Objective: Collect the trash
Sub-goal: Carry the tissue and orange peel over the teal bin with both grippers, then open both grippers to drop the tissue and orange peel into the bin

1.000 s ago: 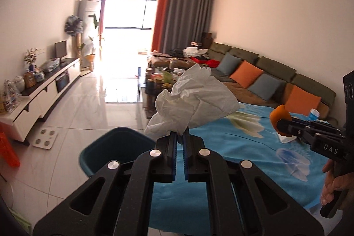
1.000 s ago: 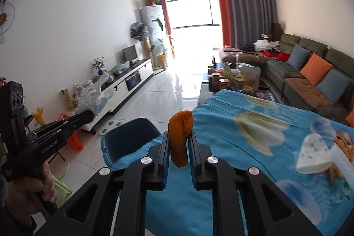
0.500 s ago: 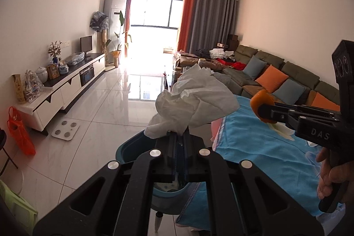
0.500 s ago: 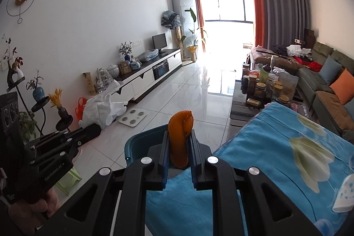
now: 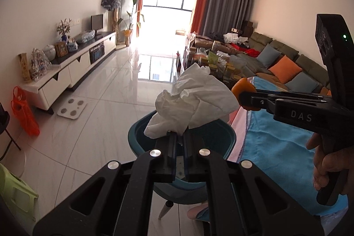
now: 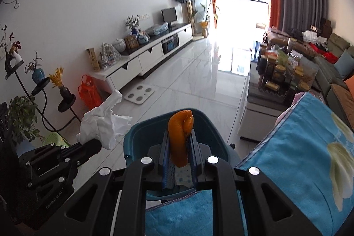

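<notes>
My left gripper (image 5: 180,136) is shut on a crumpled white tissue (image 5: 194,101), which hangs over the teal bin (image 5: 137,132) on the floor. In the right wrist view the same tissue (image 6: 104,123) sticks out of the left gripper (image 6: 97,145) just left of the bin (image 6: 143,134). My right gripper (image 6: 179,136) is shut on a piece of orange peel (image 6: 180,138) and sits above the bin's near rim. From the left wrist view the right gripper (image 5: 242,98) holds the peel (image 5: 242,86) at the right, over the table's edge, with a hand (image 5: 329,165) on its handle.
A blue flowered cloth (image 6: 305,147) covers the table beside the bin. A white TV cabinet (image 5: 73,68) runs along the left wall, with a scale (image 5: 72,106) and an orange bag (image 5: 24,110) on the floor. A green stool (image 5: 15,194), plant stand (image 6: 39,85) and sofa (image 5: 287,68) stand around.
Both grippers have swung left off the table and dipped toward the teal bin, each still gripping its item. The bin now lies right under both sets of fingers.
</notes>
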